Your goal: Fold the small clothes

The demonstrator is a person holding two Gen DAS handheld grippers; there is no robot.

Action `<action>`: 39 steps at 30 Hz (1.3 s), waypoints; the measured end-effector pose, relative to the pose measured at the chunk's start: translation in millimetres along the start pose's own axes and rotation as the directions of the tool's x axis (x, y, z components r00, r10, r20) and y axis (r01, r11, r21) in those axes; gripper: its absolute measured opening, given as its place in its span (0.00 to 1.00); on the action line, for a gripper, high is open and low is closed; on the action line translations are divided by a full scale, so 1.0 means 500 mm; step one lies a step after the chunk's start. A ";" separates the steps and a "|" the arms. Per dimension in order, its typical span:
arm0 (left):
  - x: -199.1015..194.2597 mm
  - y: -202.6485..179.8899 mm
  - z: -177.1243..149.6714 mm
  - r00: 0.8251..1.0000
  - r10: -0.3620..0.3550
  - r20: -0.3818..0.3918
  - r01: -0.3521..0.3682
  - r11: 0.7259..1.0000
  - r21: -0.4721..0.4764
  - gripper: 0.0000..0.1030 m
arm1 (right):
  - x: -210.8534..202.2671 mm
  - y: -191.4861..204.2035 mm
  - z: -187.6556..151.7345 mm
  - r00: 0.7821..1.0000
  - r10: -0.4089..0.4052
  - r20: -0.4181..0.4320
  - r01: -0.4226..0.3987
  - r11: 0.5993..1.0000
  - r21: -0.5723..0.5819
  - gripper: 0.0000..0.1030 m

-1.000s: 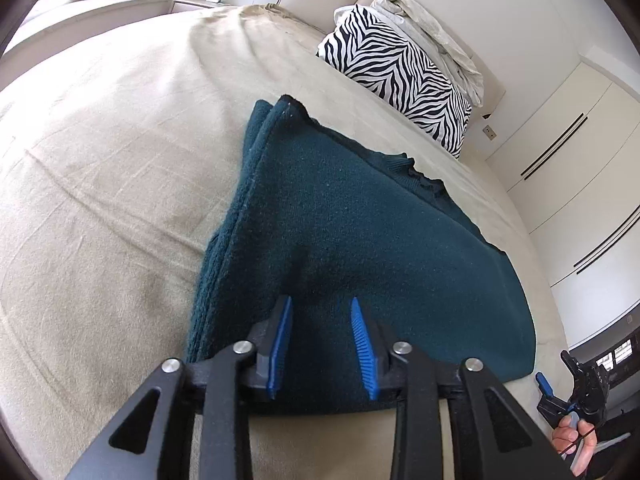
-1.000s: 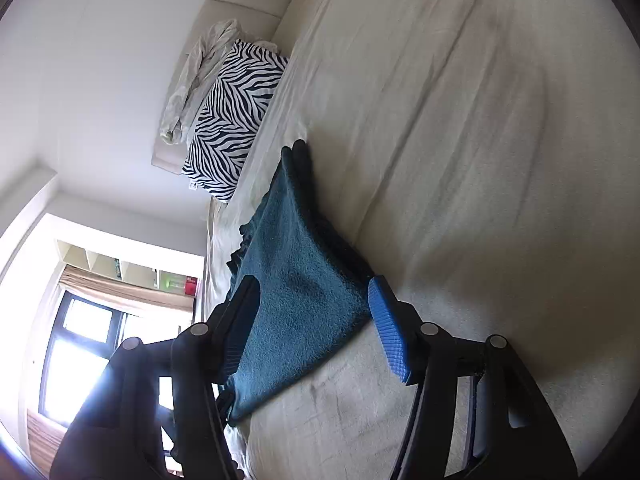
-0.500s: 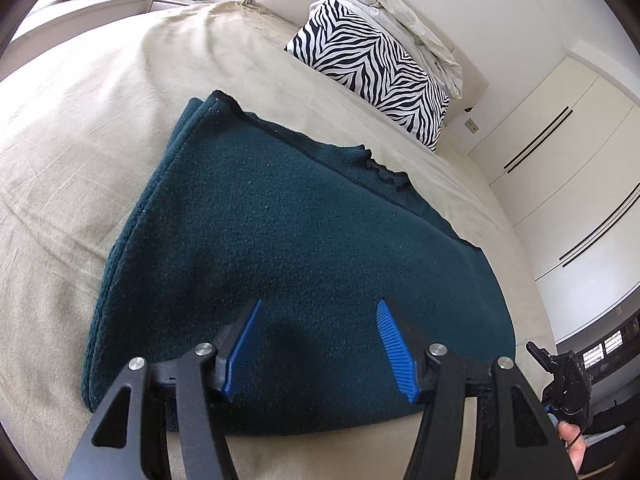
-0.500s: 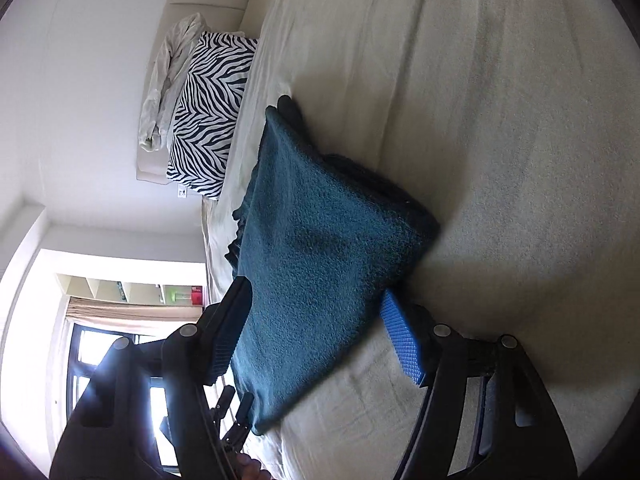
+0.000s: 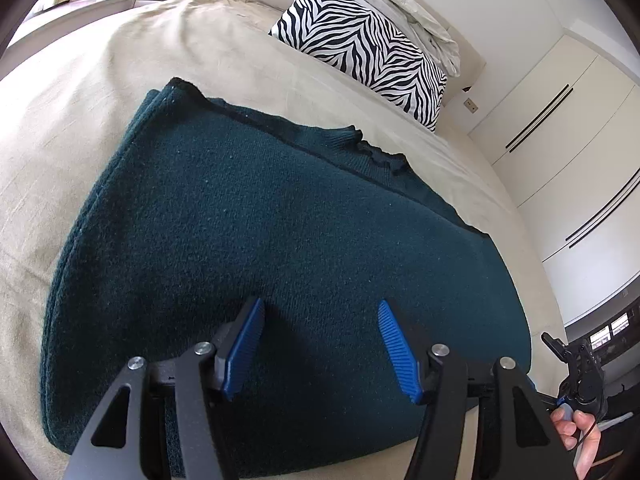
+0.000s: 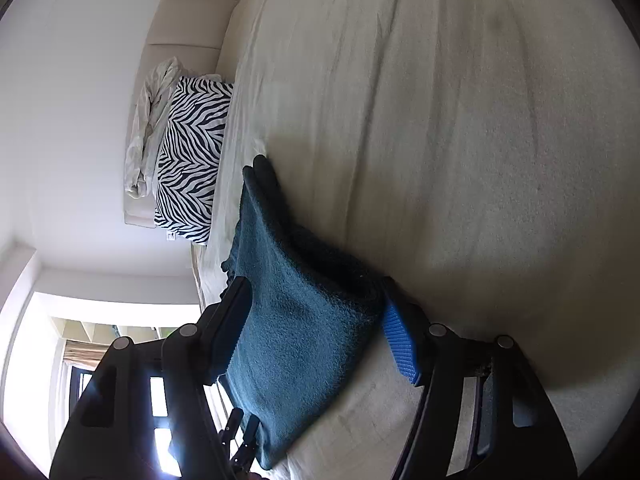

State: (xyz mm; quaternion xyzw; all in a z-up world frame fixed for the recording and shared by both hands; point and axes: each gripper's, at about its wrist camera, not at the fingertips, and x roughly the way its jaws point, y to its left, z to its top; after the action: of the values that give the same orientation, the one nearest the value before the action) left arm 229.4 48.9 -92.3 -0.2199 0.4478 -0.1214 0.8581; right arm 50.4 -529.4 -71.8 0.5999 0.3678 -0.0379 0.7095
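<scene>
While the folded sweater (image 5: 260,248) lies flat on the bed (image 5: 80,100) near its front edge, the left gripper (image 5: 320,340) hovers over it, wide (nothing held); the right gripper (image 6: 316,320), also wide, straddles its corner.

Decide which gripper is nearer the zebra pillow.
Left gripper, likely: it sits over the folded teal sweater, facing the zebra pillow. Right gripper straddles the sweater's end.

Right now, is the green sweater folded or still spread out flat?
Folded. The dark green sweater lies on the bed in stacked layers, doubled edges showing along its left side.
</scene>
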 end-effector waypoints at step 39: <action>-0.009 0.042 0.022 0.992 -0.123 -0.031 0.120 0.989 -0.082 0.62 | 0.258 0.120 0.119 0.904 -0.110 -0.414 -0.025 0.951 -0.309 0.14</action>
State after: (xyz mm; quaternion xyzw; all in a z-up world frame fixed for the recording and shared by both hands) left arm 236.2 72.2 -94.0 -0.2788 0.4534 -0.1595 0.8315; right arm 202.4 -514.8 -95.0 0.4677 0.5284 0.1360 0.6954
